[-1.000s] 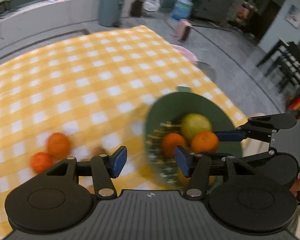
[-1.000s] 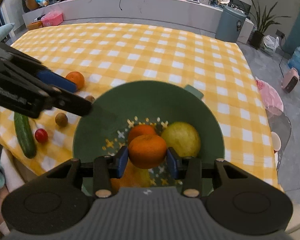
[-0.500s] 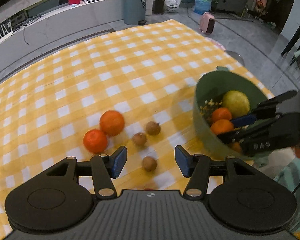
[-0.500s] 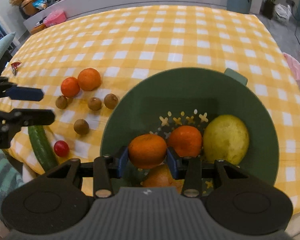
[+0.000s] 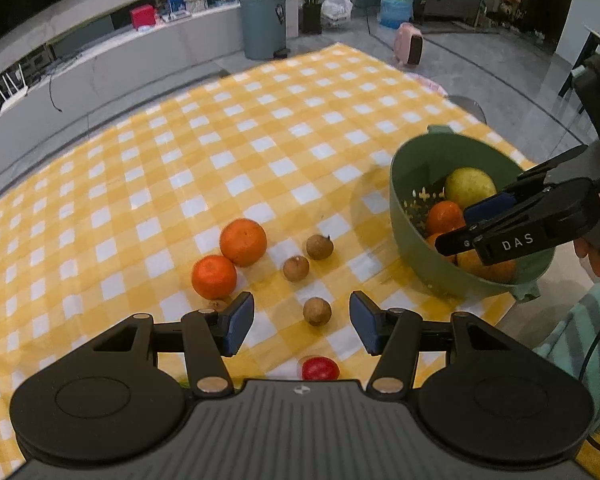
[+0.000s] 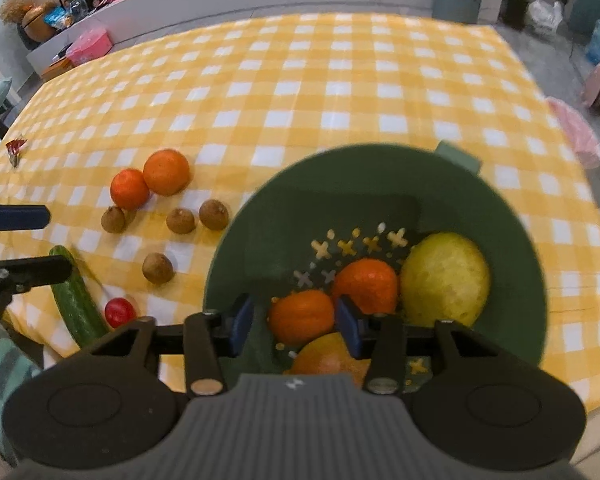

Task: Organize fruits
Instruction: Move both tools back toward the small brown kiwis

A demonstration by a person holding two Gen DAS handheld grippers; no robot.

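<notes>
On the bench under its yellow-and-white checked cloth, the far left holds a small red wrapper. Nearer, a dark green cucumber lies with its long axis running from far-left to near-right, its near end at the bench edge; a small round red tomato sits just beside that end. The left claw hangs over this near edge with its blue pads well apart and nothing clamped; one small brown round fruit lies on the cloth in the gap between them, untouched. Farther off, two round orange tangerines touch each other, with two more small brown fruits just to their right.

To the right stands a green plastic colander bowl, upright, its tab handle on the far rim. Inside lie a large yellow-green citrus fruit at the right, an orange tangerine touching it, a second tangerine nearer, and a partly hidden orange fruit nearest. The right claw hovers in the bowl, its jaws opening; the second tangerine sits between the pads, no longer pressed.
</notes>
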